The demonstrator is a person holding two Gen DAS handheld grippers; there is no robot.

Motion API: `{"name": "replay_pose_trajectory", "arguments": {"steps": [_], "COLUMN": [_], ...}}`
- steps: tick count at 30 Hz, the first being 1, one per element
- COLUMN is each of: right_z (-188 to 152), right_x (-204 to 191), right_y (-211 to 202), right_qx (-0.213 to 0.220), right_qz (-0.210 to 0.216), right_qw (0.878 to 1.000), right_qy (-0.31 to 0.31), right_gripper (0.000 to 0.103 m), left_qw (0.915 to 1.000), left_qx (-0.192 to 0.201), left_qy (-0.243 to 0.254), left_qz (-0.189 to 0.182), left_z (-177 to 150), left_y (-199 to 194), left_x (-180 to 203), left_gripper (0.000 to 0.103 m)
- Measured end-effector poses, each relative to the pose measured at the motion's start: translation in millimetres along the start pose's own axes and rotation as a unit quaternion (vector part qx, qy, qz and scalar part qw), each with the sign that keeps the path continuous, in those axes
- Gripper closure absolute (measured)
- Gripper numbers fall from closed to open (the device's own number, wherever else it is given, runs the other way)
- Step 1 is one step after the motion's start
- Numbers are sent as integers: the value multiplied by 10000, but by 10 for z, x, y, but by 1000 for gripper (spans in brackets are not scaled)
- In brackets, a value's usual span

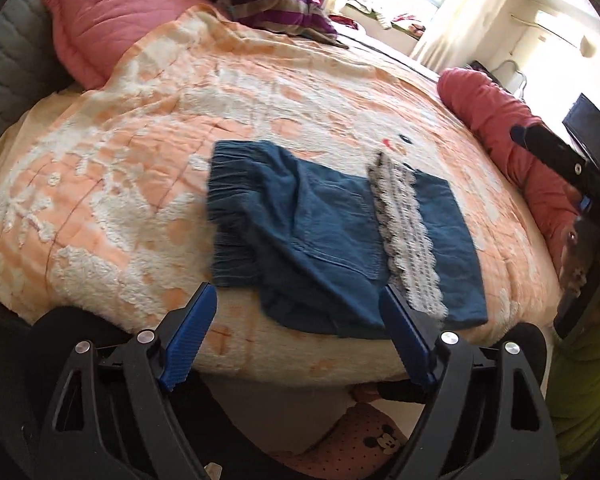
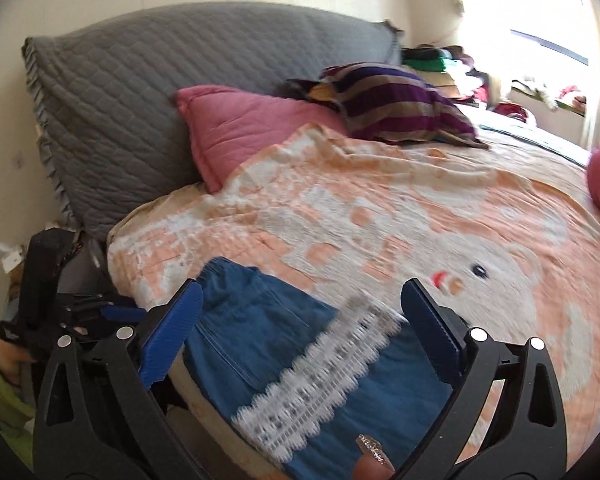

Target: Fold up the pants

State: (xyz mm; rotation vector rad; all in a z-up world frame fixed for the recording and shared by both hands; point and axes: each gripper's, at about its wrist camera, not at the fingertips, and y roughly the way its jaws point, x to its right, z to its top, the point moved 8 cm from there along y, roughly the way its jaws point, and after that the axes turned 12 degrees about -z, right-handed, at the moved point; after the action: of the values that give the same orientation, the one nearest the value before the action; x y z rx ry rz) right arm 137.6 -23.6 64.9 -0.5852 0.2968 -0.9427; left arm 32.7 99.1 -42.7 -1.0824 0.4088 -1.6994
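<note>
Pants (image 1: 324, 236) lie folded into a compact stack on the bed (image 1: 140, 152), both my left gripper (image 1: 300, 344) and right gripper (image 2: 300, 332) fingers wide open, holding nothing; folding looks basically done.

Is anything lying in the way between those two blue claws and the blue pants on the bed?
Nothing visible. The left gripper and right gripper hang open above the pants, with only air between.
</note>
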Motion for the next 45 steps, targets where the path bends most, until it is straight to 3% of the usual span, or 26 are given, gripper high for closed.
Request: {"name": "replay_pose_trajectory", "arguments": {"steps": [3,10,14,20,24,31,32,36,40,45], "right_z": [82,68,4,-98,-164,-343,-414,-597,-509,-348], "right_x": [-215,-633,-796,-1042,-1253,-1544,-1571,-1624,-1557,-1337], "right_y": [239,797,1101,1461,1633,1942,2003,2133,2060,1875], "right_qx": [-167,-746,-1154,-1760,-2068,-2563,-2715,-3027,-2851,-2563], "right_qz": [270,645,814,1132,1394,1674,1703,1886,2089,2289], "right_qw": [9993,9931,9867,9699,9561,9316,9249,9106,9167,9278], "right_qy": [-171,-630,-809,-1249,-1536,-1960,-2044,-2090,-1861,-1454], "right_gripper": [9,9,9,9,9,9,13,45,62,76], "left_qw": [9999,9991,9970,9941,9934,9938,9939,9927,9913,9888], "left_qx": [68,60,-2,-23,51,37,36,85,147,273], "left_qy": [-145,-415,-671,-840,-924,-859,-850,-919,-917,-1049], "left_qz": [-12,-67,-392,-680,-685,-702,-704,-782,-932,-1024], "left_z": [0,-28,-79,-60,-30,-38,-32,-20,11,53], "left_y": [8,144,300,500,538,590,597,651,659,603], "left_x": [-111,-331,-375,-354,-409,-451,-453,-483,-430,-408], "left_gripper": [14,14,14,18,32,32,32,27,15,13]}}
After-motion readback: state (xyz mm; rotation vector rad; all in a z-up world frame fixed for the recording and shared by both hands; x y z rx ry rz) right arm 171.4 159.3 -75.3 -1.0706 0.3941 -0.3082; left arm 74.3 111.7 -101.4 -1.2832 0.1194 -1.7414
